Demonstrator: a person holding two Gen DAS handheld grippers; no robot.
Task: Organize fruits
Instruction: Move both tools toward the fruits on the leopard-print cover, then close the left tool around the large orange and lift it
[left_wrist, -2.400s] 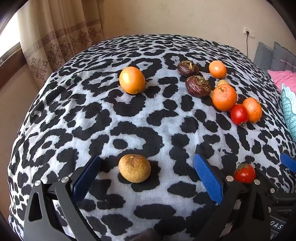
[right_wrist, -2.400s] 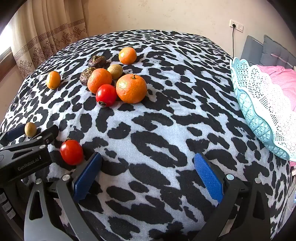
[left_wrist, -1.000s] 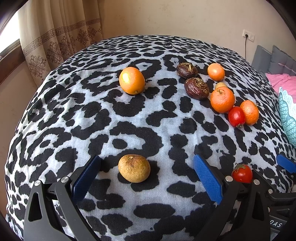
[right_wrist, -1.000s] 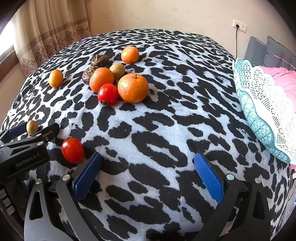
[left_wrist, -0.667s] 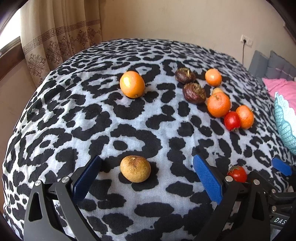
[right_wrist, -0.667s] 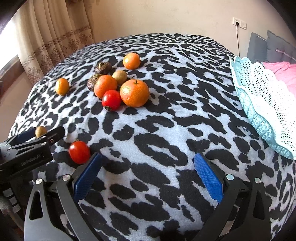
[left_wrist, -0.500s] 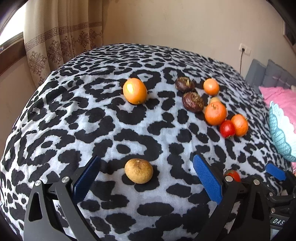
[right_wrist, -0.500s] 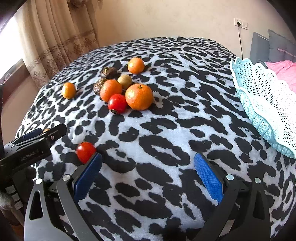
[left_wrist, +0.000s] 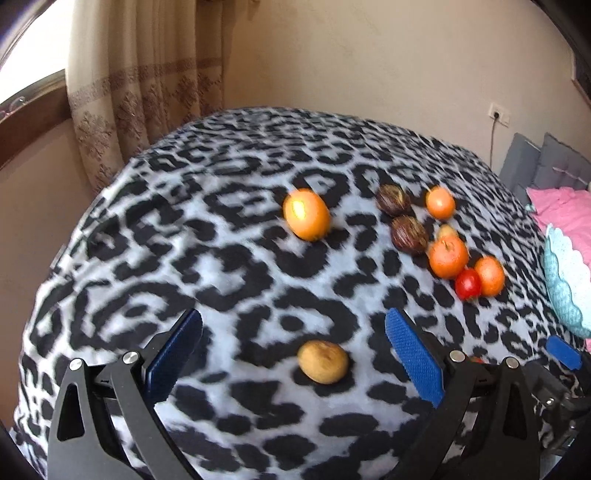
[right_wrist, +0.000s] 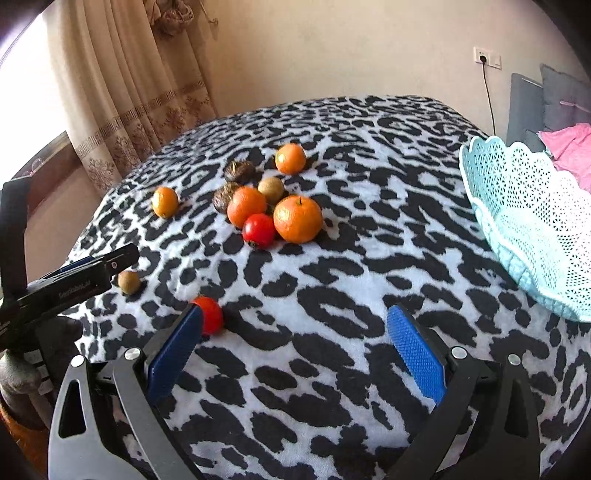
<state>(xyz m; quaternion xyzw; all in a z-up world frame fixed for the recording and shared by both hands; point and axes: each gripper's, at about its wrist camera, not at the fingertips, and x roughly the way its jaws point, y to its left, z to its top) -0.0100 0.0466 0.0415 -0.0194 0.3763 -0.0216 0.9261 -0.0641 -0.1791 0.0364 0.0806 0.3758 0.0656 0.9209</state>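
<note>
My left gripper is open above the leopard-print cover, and a small brown fruit lies between its fingers on the cloth. My right gripper is open with only cloth between its pads; a red tomato sits just past its left fingertip. A cluster of oranges, a second tomato and dark wrinkled fruits lies mid-bed. A lone orange rests further left. The pale blue lace basket sits at the right.
The leopard-print bed cover curves down at its near and left edges. Curtains and a window sill stand at the left. Grey cushions and pink bedding lie at the far right, beside a wall socket with a cable.
Both grippers have risen and pulled back, so more of the wall and curtains shows. The fruits lie where they were. Both grippers stayed open.
</note>
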